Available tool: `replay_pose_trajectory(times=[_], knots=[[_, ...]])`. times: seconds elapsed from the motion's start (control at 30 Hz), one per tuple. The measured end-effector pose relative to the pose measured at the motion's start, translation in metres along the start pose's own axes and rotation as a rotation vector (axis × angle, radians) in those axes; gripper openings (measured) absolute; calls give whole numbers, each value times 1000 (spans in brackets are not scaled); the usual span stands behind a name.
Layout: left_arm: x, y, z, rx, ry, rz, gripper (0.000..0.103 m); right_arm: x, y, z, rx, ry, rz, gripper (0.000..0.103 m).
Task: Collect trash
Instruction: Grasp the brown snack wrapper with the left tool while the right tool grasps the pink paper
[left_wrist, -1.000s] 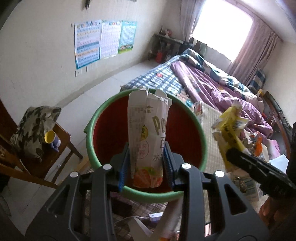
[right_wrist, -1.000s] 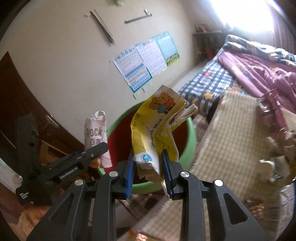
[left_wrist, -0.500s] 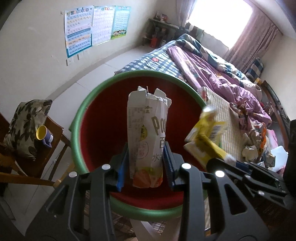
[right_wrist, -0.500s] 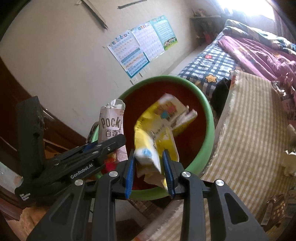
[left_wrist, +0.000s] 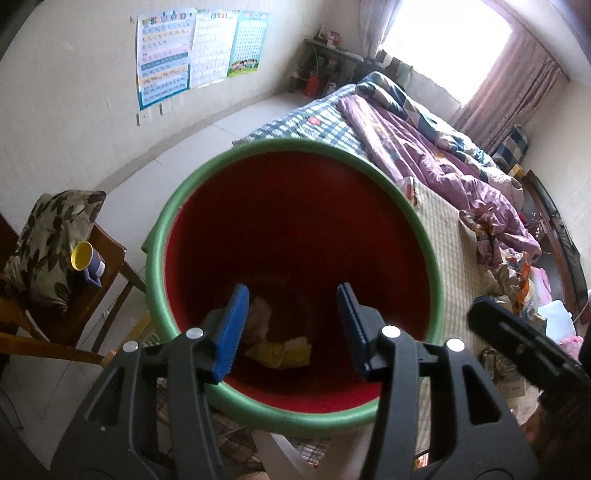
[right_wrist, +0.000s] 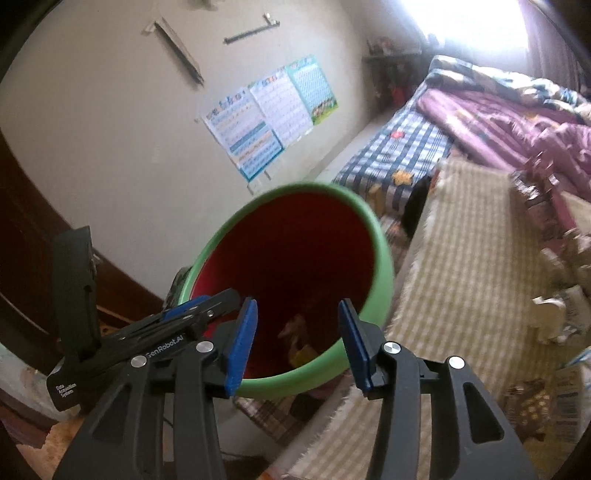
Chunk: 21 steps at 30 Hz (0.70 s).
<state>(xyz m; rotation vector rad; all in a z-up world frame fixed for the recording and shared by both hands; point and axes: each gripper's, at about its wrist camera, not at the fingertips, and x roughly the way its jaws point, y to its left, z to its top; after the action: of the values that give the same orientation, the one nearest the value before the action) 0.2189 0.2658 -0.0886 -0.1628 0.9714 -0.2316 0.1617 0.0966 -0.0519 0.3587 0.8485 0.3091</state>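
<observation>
- Hovering over the round green-rimmed red plastic bin (left_wrist: 413, 221), left gripper (left_wrist: 291, 325) and right gripper (right_wrist: 297, 338) have just been opening, jaws released, empty.
- Yellow crumpled wrapper (left_wrist: 284, 352) lies at the bin's bottom, toward 6 o'clock.

Right gripper (right_wrist: 297, 341) just opened — empty, above green-rimmed bin (right_wrist: 384, 266), wrappers (right_wrist: 299, 343) inside

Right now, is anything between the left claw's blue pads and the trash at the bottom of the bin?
Nothing. In the left wrist view the left claw is open and empty above the bin; the yellow wrapper lies at the bottom.
</observation>
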Motion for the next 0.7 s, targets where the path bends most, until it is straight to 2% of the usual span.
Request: replay_pose_trajectory(times=[0.23, 0.33, 0.53, 0.7], knots=[[-19, -32, -7, 59, -48, -27, 48, -52, -12, 0, -30, -108, -66, 48], [-24, -50, -14, 84, -46, -51, 48, -75, -30, -3, -19, -148, -114, 49], [-23, -94, -39, 145, 1, -100, 48, -123, -86, -18, 62, -209, -215, 49], [-21, -135, -72, 123, 67, -159, 48, -160, -142, -36, 144, -209, -284, 50]])
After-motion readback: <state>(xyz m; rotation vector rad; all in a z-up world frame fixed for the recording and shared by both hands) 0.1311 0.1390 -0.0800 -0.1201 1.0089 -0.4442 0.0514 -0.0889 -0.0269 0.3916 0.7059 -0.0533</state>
